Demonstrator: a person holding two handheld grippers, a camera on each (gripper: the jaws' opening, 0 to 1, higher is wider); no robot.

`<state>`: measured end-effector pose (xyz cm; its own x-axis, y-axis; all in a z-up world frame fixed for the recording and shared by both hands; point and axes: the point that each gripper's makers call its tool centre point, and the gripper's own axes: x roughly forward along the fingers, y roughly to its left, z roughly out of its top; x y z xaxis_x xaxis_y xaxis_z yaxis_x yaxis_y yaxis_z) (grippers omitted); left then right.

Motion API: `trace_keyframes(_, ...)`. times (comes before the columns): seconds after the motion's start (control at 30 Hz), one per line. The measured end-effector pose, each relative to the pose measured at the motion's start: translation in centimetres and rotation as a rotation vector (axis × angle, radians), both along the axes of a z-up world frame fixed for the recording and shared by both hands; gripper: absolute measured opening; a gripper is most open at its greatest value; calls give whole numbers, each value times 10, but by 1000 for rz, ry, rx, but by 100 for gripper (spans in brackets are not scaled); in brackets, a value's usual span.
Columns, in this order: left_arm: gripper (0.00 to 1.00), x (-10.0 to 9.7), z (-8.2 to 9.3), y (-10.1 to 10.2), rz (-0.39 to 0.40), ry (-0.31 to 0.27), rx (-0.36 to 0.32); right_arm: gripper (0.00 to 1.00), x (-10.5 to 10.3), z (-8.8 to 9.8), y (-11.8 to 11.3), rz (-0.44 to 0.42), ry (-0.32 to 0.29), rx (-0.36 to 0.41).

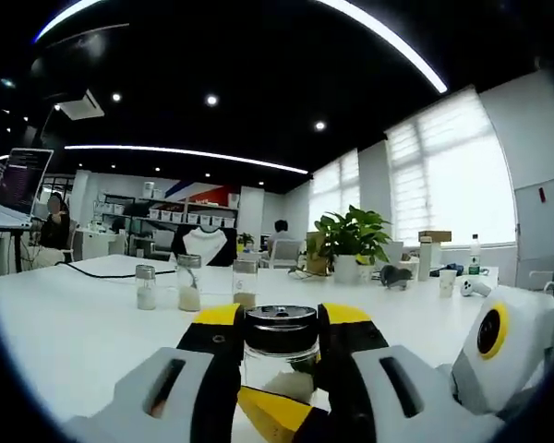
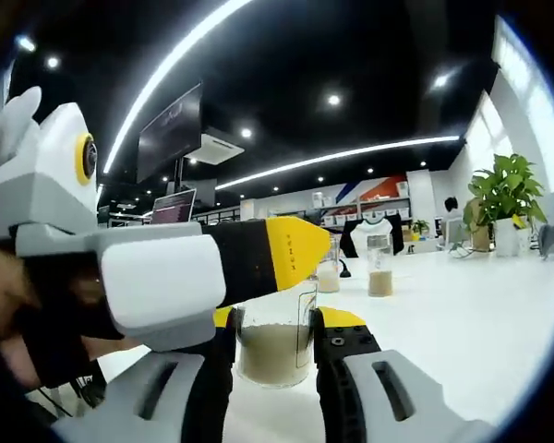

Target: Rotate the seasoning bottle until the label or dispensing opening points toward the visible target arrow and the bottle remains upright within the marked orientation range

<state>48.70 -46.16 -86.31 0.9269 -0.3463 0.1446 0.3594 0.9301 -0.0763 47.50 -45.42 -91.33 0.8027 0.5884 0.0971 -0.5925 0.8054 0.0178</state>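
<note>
On the white tabletop [image 1: 74,323], the clear glass seasoning bottle with a black shaker lid [image 1: 280,346] stands upright, pinched between both jaws of the left claw [image 1: 280,334]. In the right gripper view the right claw [image 2: 275,340] also clamps this bottle's glass body. Three small glass shakers [image 1: 189,284] stand farther back, a potted green plant [image 1: 353,242] beyond to the right.

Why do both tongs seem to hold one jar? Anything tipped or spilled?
Nothing spilled. The seasoning bottle stands upright on the white table between the left tongs; the right tongs straddle it too. Three shakers behind stand upright.
</note>
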Motion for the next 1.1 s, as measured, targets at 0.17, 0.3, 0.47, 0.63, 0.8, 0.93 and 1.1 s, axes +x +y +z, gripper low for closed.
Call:
trace_keyframes(0.17, 33, -3, -2, -1, -15, 8, 0, 31, 0, -2, 0, -9, 8, -11)
trace_keyframes(0.3, 33, -4, -2, -3, -34, 11, -23, 31, 1, -1, -2, -12, 8, -15)
trace_keyframes(0.47, 33, -1, -1, -10, -74, 18, -25, 30, 2, 0, -6, -5, 16, -8)
trace_keyframes(0.63, 33, -9, -1, -19, -119, 11, -23, 30, 0, 2, -9, -11, 10, -23)
trace_keyframes(0.8, 33, -4, -1, -24, -174, 7, -29, 30, 0, 1, -11, -12, 9, -34)
trace_keyframes(0.93, 33, 0, -1, -27, -215, 6, -23, 30, -2, 1, -11, -11, 9, -42)
trace_keyframes(1.1, 33, 9, -3, -28, -256, 18, -20, 30, -3, -1, -9, 4, 21, -44)
